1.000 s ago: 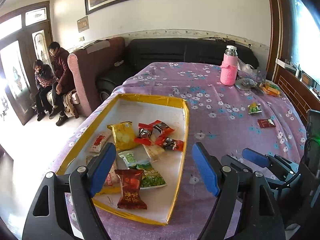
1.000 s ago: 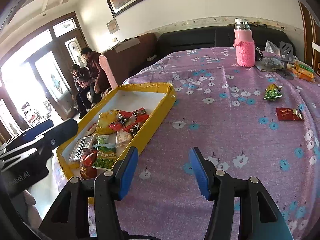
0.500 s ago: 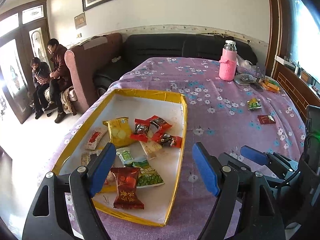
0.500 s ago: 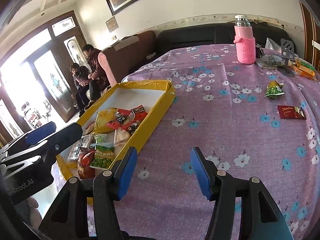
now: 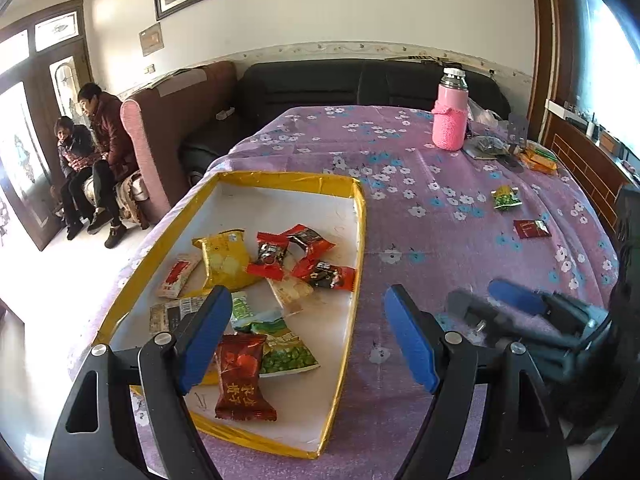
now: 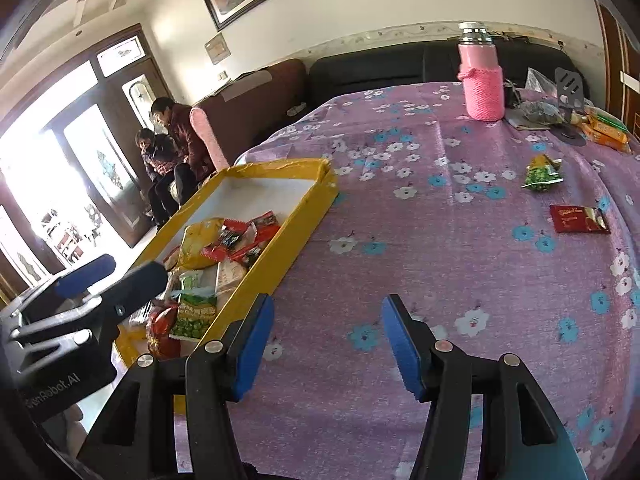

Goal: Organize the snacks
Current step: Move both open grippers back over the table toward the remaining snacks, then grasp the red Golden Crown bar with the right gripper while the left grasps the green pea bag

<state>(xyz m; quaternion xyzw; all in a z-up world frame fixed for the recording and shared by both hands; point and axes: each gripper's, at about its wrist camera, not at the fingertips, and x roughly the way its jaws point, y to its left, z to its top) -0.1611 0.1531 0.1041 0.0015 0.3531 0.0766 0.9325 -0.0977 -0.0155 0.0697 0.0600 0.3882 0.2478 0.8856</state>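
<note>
A yellow-rimmed white tray (image 5: 362, 216) (image 6: 312, 216) lies on the purple flowered tablecloth and holds several snack packets. Among them are a dark red packet (image 5: 240, 376), a green pea packet (image 5: 286, 350) and a yellow bag (image 5: 224, 258). My left gripper (image 5: 308, 336) hovers open over the tray's near right corner, nothing between its blue pads. My right gripper (image 6: 328, 344) is open and empty above bare cloth right of the tray. Two packets lie loose on the cloth at the right: a green one (image 6: 542, 174) (image 5: 506, 198) and a dark red one (image 6: 578, 219) (image 5: 532, 229).
A pink flask (image 6: 480, 76) stands at the table's far side, with orange packets (image 6: 608, 130) and odds and ends beside it. A dark sofa (image 5: 360, 84) lies behind the table. Two people (image 5: 92, 152) sit by the door at the left.
Both views have shifted only slightly. The grippers stay open and empty, and no packet has moved.
</note>
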